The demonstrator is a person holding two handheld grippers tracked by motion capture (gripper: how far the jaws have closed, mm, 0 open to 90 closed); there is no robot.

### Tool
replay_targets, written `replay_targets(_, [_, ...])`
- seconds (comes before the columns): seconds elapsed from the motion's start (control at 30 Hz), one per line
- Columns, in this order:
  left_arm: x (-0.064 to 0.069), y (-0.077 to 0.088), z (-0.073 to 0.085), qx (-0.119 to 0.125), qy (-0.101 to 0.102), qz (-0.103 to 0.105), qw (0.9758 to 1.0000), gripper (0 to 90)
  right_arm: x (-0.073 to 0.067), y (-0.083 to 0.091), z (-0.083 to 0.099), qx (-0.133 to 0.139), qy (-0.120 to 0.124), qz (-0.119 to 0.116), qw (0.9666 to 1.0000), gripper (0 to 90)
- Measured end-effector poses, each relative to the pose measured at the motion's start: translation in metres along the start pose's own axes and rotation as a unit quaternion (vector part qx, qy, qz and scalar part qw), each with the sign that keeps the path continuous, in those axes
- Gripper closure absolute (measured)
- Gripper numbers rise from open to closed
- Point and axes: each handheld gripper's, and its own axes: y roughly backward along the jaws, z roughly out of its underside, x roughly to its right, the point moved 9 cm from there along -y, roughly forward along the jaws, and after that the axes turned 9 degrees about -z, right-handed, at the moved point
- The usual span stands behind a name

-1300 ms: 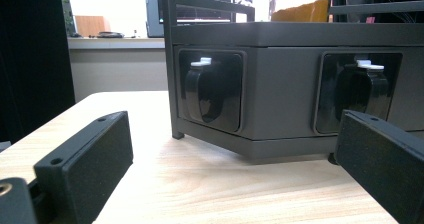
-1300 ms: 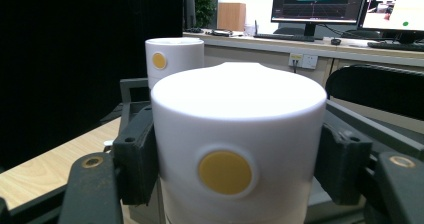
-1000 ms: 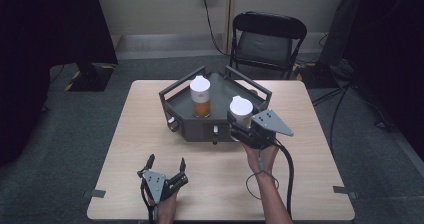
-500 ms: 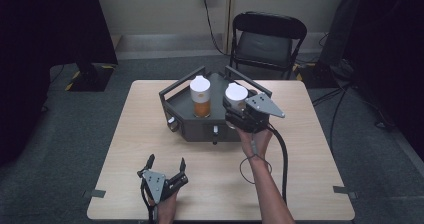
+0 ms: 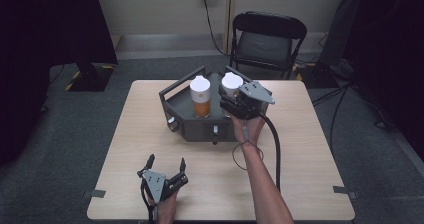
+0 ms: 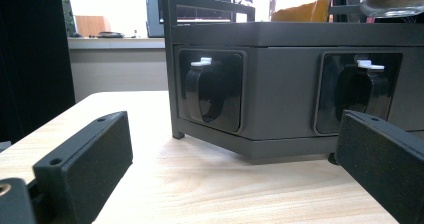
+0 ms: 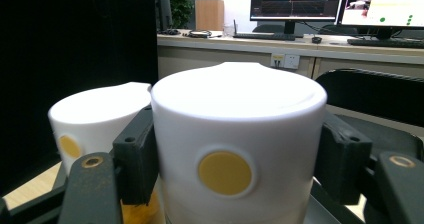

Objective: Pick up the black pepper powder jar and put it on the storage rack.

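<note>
Right gripper [image 5: 231, 100] clamps a white-lidded jar [image 7: 237, 144] over the grey tray [image 5: 176, 106], beside a second jar [image 5: 200, 96] standing there; lowering and release remain. Left gripper [image 5: 166, 165] idles wide on the desk [image 5: 310, 149].

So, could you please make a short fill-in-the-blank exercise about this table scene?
1. The right gripper is shut on a jar with a ____ lid.
2. The dark tray carries ____ jars.
3. The left gripper has its jaws ____.
4. Behind the table stands a folding ____.

Missing words: white; two; open; chair
</note>
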Motion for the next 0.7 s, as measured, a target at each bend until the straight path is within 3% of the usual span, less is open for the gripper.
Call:
replay_targets(0.27, [0.000, 0.000, 0.000, 0.001, 0.001, 0.000, 1.0000, 1.3, 0.000, -0.017, 0.006, -0.008, -0.001, 0.011, 0.9999, 30.3])
replay_targets(0.4, [0.000, 0.000, 0.000, 0.001, 0.001, 0.000, 1.0000, 1.1, 0.002, -0.022, 0.010, -0.008, -0.014, 0.014, 0.9998, 30.3])
replay_targets(0.7, [0.000, 0.000, 0.000, 0.001, 0.001, 0.001, 1.0000, 1.1, 0.002, -0.024, 0.018, -0.018, -0.016, 0.018, 0.9996, 30.2])
